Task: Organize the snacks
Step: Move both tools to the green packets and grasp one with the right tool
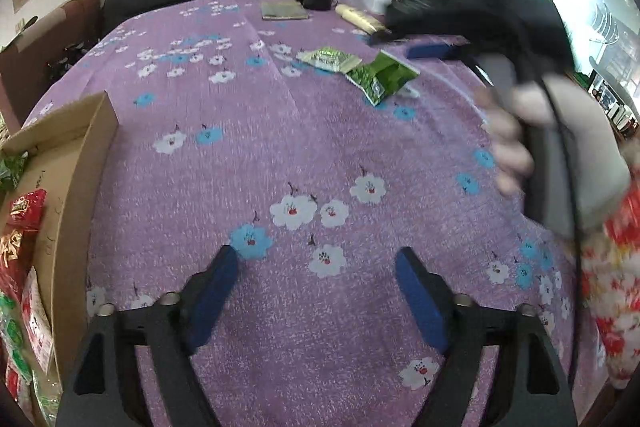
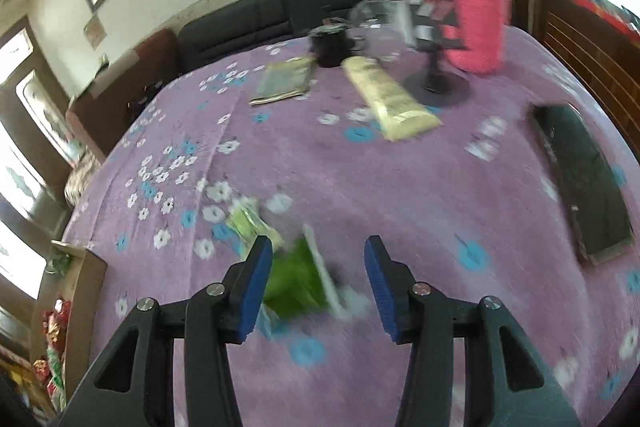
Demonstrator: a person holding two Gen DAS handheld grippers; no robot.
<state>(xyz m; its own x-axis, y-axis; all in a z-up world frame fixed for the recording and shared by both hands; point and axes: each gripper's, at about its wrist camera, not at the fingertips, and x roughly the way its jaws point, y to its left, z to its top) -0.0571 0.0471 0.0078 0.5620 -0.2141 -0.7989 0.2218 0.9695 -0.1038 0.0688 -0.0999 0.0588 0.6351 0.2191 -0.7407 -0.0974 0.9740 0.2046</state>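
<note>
Crinkled green foil snack packet (image 2: 298,277), lower centre, framed by unclenched right gripper (image 2: 316,283), not yet grasped; closing needed next; left gripper (image 1: 316,295) released, empty

Matt cloth tablecloth (image 1: 312,131), seemingly cardboard box (image 1: 86,163)

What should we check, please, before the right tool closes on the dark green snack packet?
1. Right tool open: ok, blue pads stand apart.
2. Dark green packet lies between its fingers: ok, though blurred.
3. Pads already touching the packet: cannot tell.
4. Pale green packet clear of the grasp: not ok, it lies right beside the left finger.
5. Left tool empty: ok, only the tablecloth shows between its fingers.
6. Cardboard box has spare room: cannot tell, mostly out of frame.
</note>
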